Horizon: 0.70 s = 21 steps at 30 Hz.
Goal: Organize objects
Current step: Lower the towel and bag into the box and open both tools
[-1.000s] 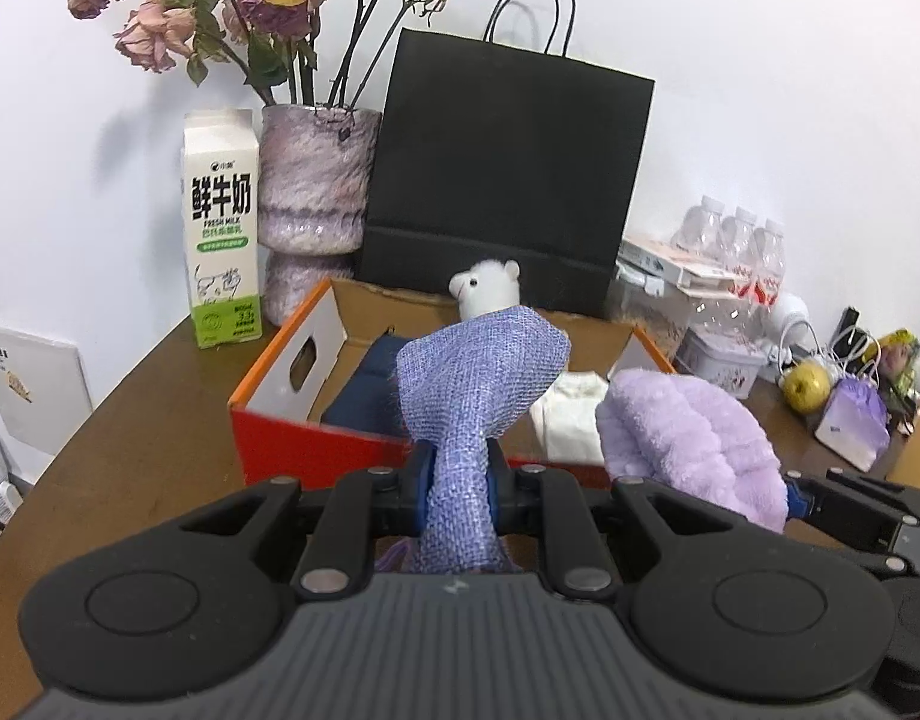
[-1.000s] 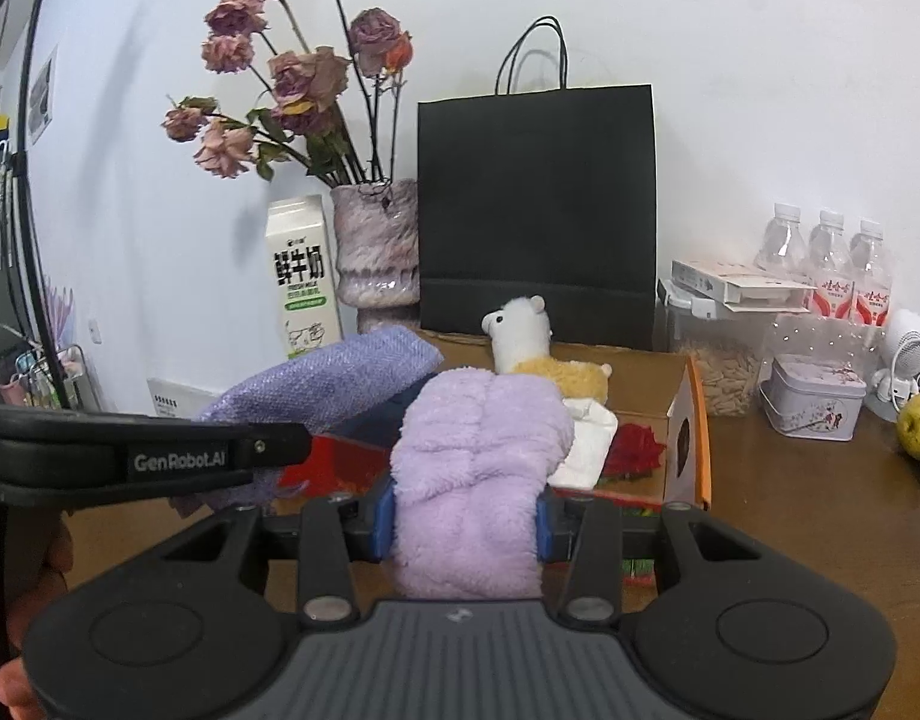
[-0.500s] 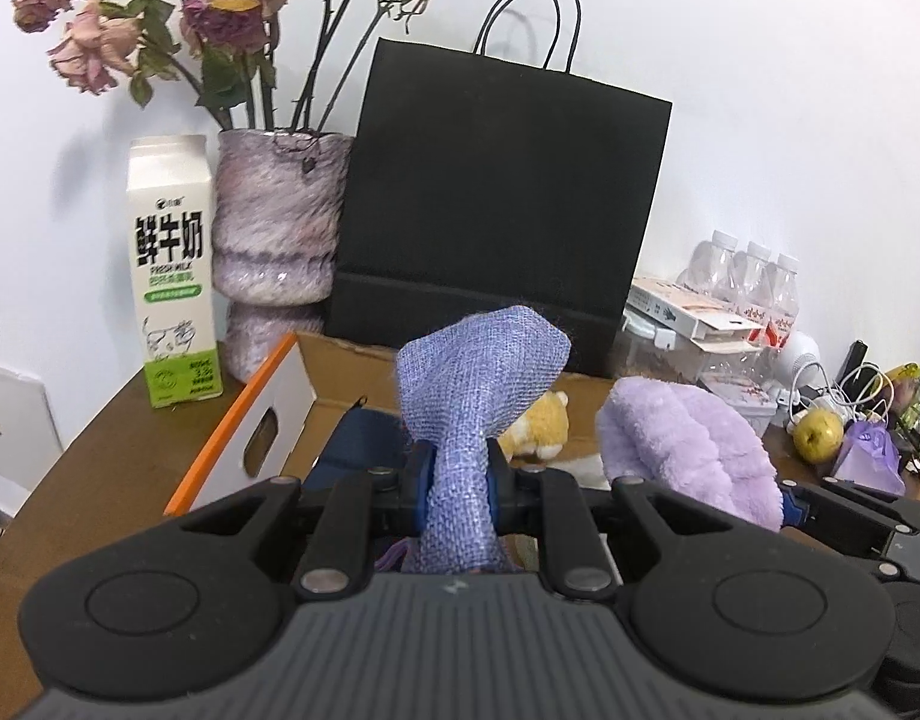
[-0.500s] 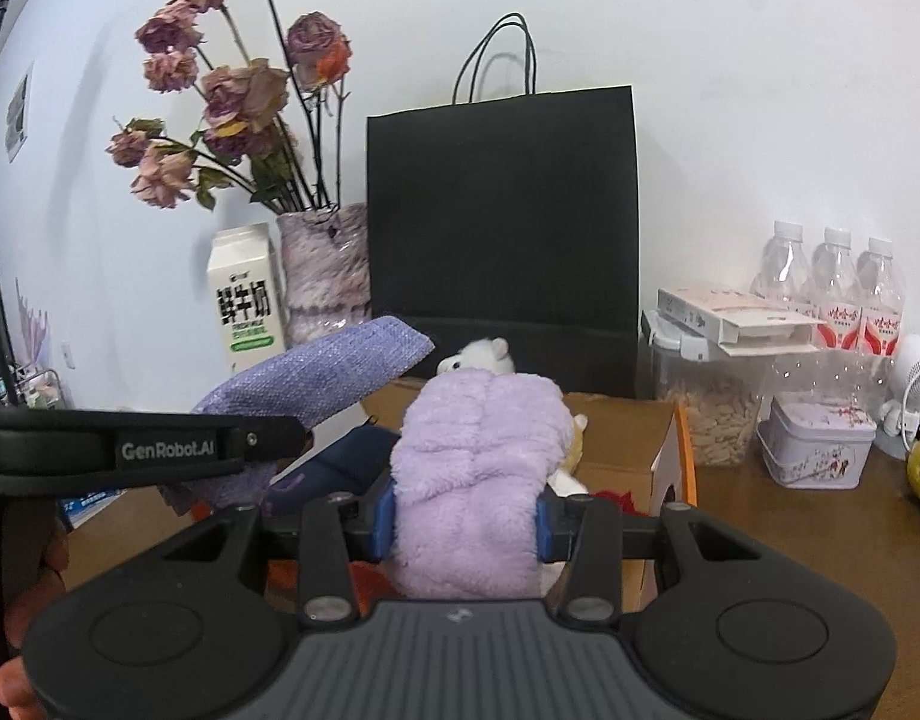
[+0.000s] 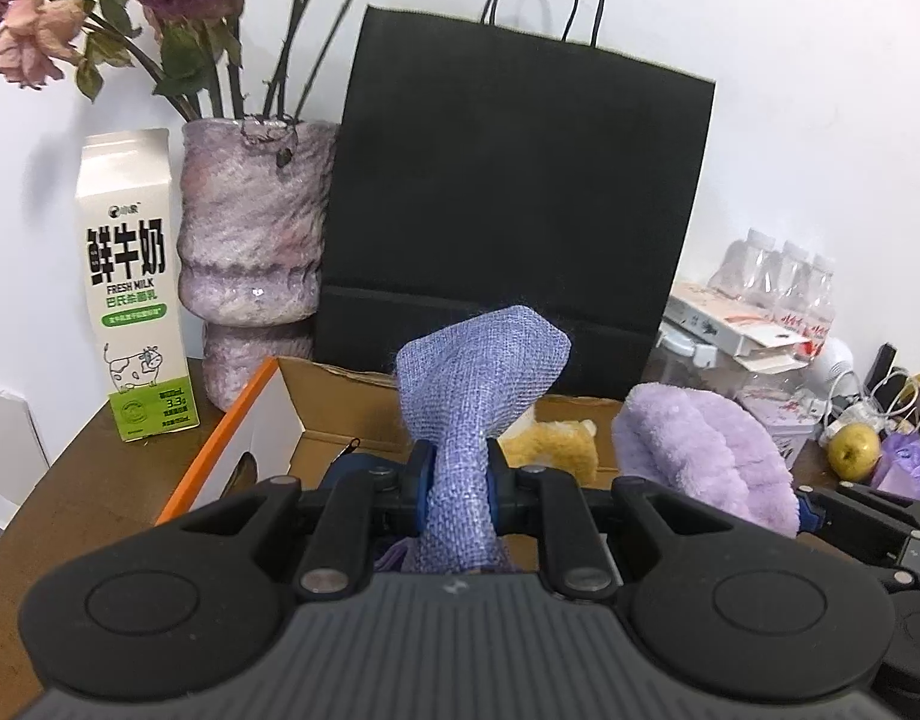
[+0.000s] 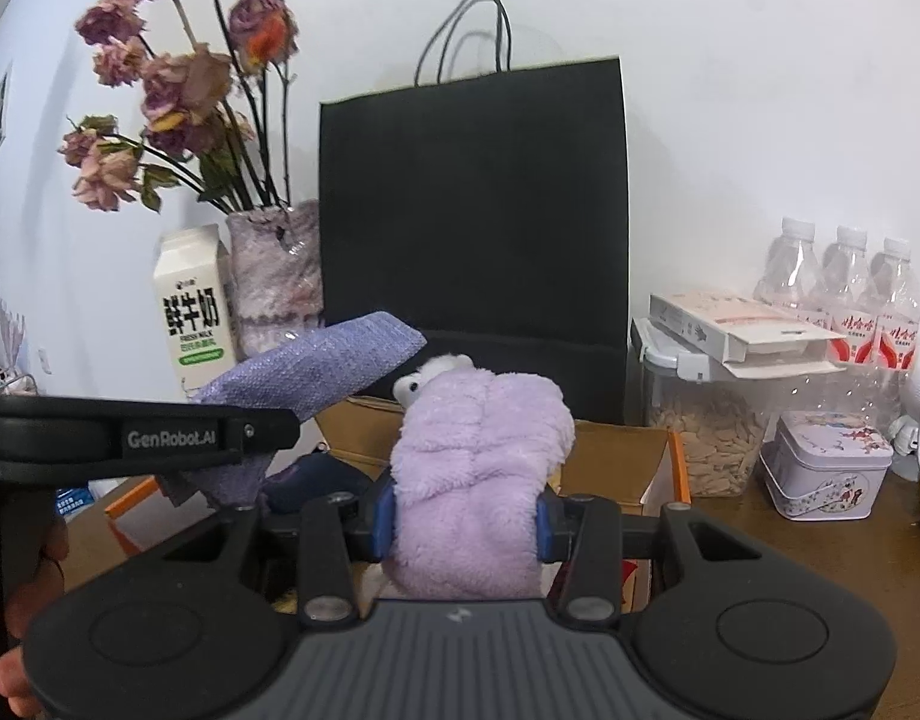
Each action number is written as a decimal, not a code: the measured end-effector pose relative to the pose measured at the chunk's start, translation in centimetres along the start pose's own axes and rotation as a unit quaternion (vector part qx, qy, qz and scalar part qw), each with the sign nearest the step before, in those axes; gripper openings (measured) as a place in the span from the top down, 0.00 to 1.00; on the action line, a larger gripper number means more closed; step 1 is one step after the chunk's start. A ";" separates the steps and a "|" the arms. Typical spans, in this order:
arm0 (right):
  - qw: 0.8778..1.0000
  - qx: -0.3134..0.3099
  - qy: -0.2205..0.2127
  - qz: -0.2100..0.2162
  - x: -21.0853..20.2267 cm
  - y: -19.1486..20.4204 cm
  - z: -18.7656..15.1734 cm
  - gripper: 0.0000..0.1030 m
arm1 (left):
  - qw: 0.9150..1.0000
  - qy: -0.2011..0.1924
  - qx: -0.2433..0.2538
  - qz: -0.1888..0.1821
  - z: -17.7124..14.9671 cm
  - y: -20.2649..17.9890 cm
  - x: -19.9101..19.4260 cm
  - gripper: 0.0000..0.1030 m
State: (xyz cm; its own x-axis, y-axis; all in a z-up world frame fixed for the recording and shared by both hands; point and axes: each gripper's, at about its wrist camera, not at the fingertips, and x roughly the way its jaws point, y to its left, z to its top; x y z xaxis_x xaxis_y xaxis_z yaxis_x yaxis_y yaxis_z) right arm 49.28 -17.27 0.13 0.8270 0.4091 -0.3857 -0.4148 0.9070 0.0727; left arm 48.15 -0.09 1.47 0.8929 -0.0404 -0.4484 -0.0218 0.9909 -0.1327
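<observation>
L gripper (image 5: 456, 483): clamped on woven purple cloth (image 5: 478, 378), frame ctr, above box.
R gripper (image 6: 463, 519): clamped on fluffy lilac towel (image 6: 478, 468), frame ctr.
Cardboard box (image 5: 339, 414): lower mid; holds plush toy (image 5: 550, 441), dark item (image 6: 315, 477).
Done: some items boxed.
Left, est.: both cloths not yet placed.

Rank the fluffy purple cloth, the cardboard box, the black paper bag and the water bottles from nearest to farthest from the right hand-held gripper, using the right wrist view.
1. Fluffy purple cloth, clamped in the right hand-held gripper.
2. Cardboard box, just beyond, below.
3. Black paper bag, behind the box.
4. Water bottles, far right, by the wall.
</observation>
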 end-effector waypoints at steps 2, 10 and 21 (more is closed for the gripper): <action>1.000 0.001 0.005 -0.001 0.6 -0.3 -0.1 0.61 | 1.000 0.004 0.004 0.001 -0.1 0.0 0.6 0.83; 1.000 0.006 0.027 0.000 1.9 -1.1 -0.6 0.30 | 1.000 -0.002 0.014 0.017 -0.4 0.7 1.3 0.28; 0.999 0.005 0.040 -0.023 2.5 -1.1 -1.2 0.00 | 0.999 -0.012 0.029 0.044 -0.6 2.0 1.1 0.00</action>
State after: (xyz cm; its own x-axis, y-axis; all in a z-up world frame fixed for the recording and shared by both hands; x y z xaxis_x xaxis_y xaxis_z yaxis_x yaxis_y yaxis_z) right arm 51.36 -17.36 -2.06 0.8119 0.3577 -0.4614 -0.3727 0.9259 0.0618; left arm 48.85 1.79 0.17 0.8992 0.0504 -0.4346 -0.0763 0.9962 -0.0424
